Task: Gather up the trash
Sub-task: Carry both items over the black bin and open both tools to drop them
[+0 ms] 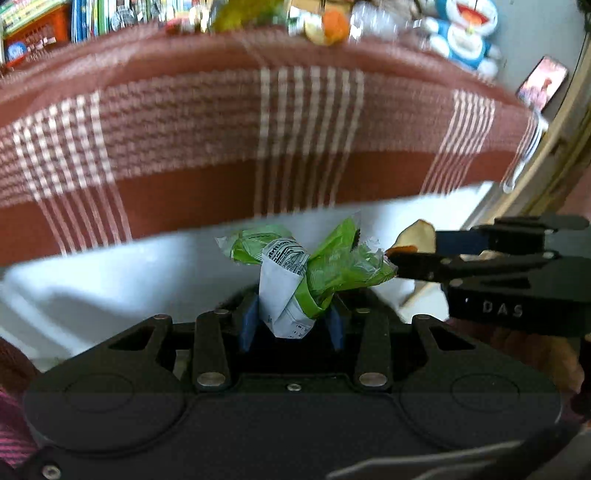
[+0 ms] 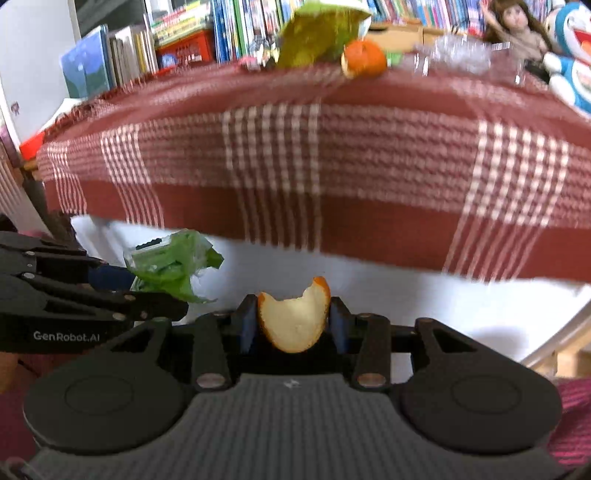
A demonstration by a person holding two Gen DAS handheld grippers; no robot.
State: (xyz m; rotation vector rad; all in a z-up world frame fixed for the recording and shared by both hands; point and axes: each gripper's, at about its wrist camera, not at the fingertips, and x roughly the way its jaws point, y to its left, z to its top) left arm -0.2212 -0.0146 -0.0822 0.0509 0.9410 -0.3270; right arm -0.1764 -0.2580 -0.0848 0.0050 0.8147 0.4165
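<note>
My left gripper (image 1: 291, 317) is shut on a crumpled green and white wrapper (image 1: 295, 269), which sticks up between the blue pads. My right gripper (image 2: 293, 321) is shut on a piece of orange peel (image 2: 295, 321), white side facing the camera. Both hang below the table edge, over a white surface (image 1: 92, 273). The right gripper (image 1: 402, 254) shows at the right of the left wrist view with the peel (image 1: 415, 236). The left gripper (image 2: 147, 291) with the wrapper (image 2: 173, 266) shows at the left of the right wrist view.
A table draped in a red checked cloth (image 2: 332, 166) fills the upper half. On its top lie an orange peel (image 2: 364, 59), a green bag (image 2: 321, 33) and clear plastic (image 2: 458, 51). Books (image 2: 147, 51) and blue plush toys (image 1: 465, 33) stand behind.
</note>
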